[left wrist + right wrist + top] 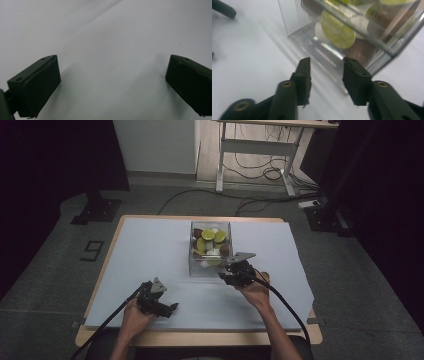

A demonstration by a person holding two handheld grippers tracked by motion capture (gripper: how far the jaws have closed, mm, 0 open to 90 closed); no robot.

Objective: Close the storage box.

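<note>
Jaws of the right gripper (325,75) stand partly apart beside a clear box (210,249) of discs, seemingly ready to grasp; the left gripper (112,82), nearer the person, gapes wide over the counter (150,245).

No readable text (none anywhere).

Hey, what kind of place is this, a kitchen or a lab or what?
Most likely a lab or recording workspace, not a kitchen. A wooden table with a pale mat stands on grey floor between dark curtains, loose cables run under a desk behind, and a clear box of coloured discs sits centre.
</note>
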